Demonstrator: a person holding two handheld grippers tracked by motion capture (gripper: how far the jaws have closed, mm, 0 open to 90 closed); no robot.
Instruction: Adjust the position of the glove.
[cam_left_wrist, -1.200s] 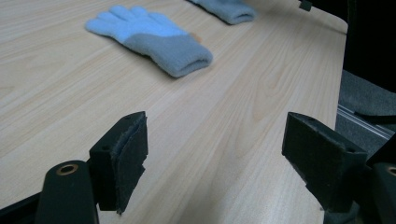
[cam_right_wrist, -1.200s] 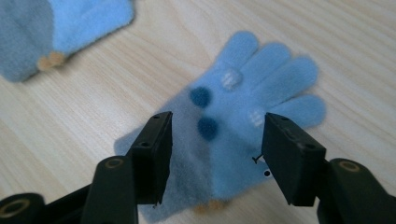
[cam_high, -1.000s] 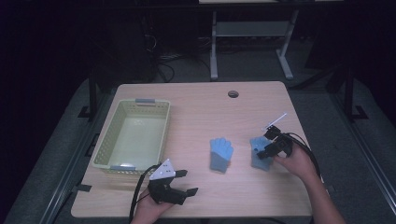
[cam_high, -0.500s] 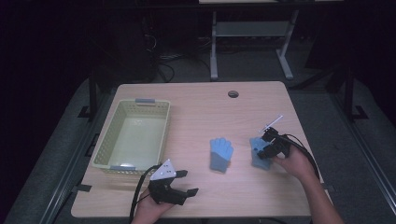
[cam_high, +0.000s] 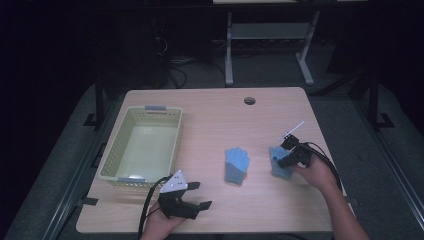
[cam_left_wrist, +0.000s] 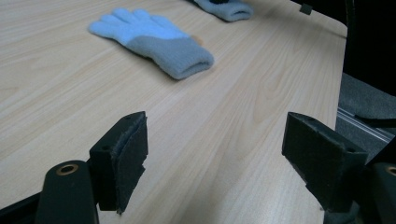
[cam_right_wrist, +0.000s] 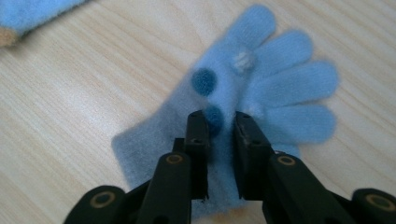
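Item 1. Light wooden table (cam_high: 210, 115), rectangular, with a small round hole near its far edge; taken as the landmark for all entries.

Item 2. Light blue knitted glove with dark blue and white dots (cam_right_wrist: 261, 88), lying flat at the table's right side, fingers spread. It sat directly under the right gripper (cam_right_wrist: 219, 122), whose black jaws came down on the glove's middle, near where palm meets cuff. The jaws had just been closing and stood nearly together, with a narrow ridge of the knit and one dark dot between them; the pads appeared to pinch the fabric, though blur at the contact made this less than certain. In the high view the same gripper (cam_high: 286, 154) covered part of the glove (cam_high: 278, 165), held by the person's right hand (cam_high: 316, 172).

Item 3. Second light blue knitted glove with grey-blue cuff (cam_high: 236, 165), flat near the table's centre, to the left of the first glove and well apart from it, untouched.

Item 4. Left gripper (cam_high: 192, 197), black with a grey three-cornered plate, at the table's near edge left of centre. Its jaws stood wide apart with nothing between them; the second glove (cam_left_wrist: 154, 39) lay beyond them.

Item 5. Pale yellow-green plastic lattice basket (cam_high: 112, 157), on the table's left side.
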